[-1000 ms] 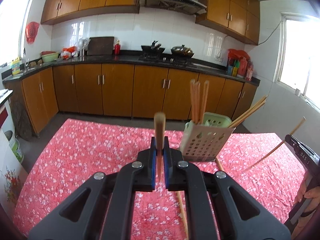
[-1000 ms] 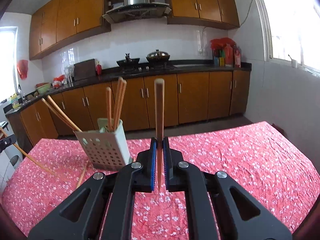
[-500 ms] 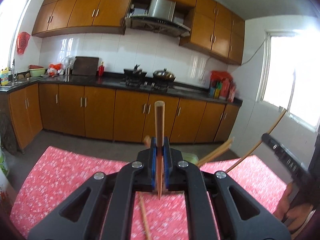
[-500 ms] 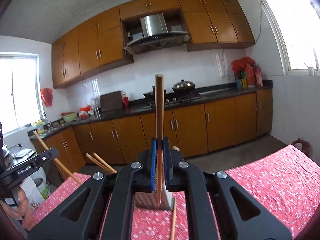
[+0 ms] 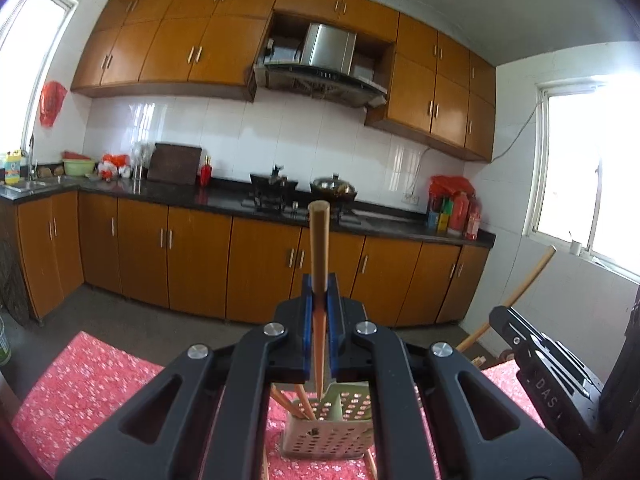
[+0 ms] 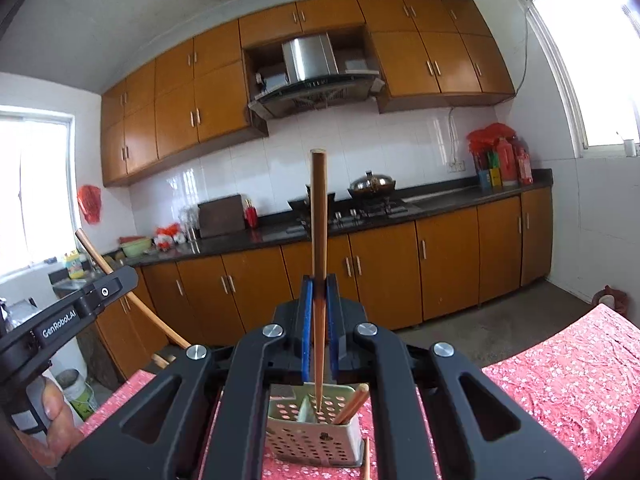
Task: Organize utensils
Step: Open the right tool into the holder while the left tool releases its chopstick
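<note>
My left gripper (image 5: 319, 300) is shut on a wooden chopstick (image 5: 319, 248) held upright, its thin tip hanging just above the perforated utensil holder (image 5: 326, 436), which has other chopsticks (image 5: 300, 400) in it. My right gripper (image 6: 319, 300) is shut on a second chopstick (image 6: 319, 216), its tip over the same holder (image 6: 312, 440), which shows one chopstick (image 6: 354, 402) leaning inside. Each gripper shows at the side of the other's view: the right one (image 5: 544, 364) and the left one (image 6: 68, 316).
The holder stands on a table with a red flowered cloth (image 5: 88, 384), also in the right wrist view (image 6: 560, 376). Loose chopsticks lie on the cloth beside the holder (image 6: 366, 460). Kitchen cabinets and a counter (image 5: 200, 196) fill the background.
Both grippers have risen and closed in over the holder, carrying their chopsticks. The holder, earlier ahead of them, now sits directly below both chopstick tips.
</note>
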The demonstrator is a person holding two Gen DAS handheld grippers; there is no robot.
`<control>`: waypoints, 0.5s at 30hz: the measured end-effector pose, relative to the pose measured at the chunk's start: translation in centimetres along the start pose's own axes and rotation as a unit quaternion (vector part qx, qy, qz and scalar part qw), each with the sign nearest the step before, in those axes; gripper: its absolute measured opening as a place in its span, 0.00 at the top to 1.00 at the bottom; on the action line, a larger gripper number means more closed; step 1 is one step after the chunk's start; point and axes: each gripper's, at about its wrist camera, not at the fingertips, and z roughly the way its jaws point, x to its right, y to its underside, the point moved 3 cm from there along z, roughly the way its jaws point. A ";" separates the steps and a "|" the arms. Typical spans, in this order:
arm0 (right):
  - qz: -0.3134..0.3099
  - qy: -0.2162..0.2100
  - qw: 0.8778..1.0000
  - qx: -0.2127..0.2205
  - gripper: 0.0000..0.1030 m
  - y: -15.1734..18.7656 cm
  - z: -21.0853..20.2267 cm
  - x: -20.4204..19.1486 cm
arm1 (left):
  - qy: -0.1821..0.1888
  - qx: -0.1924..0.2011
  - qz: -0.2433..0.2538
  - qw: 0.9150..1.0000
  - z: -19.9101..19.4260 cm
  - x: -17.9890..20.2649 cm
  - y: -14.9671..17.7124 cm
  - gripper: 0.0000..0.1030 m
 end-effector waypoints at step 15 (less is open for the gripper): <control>-0.001 0.017 1.000 -0.022 0.69 1.4 -1.8 1.5 | -0.006 -0.045 -0.030 0.999 1.2 -2.7 2.6 0.81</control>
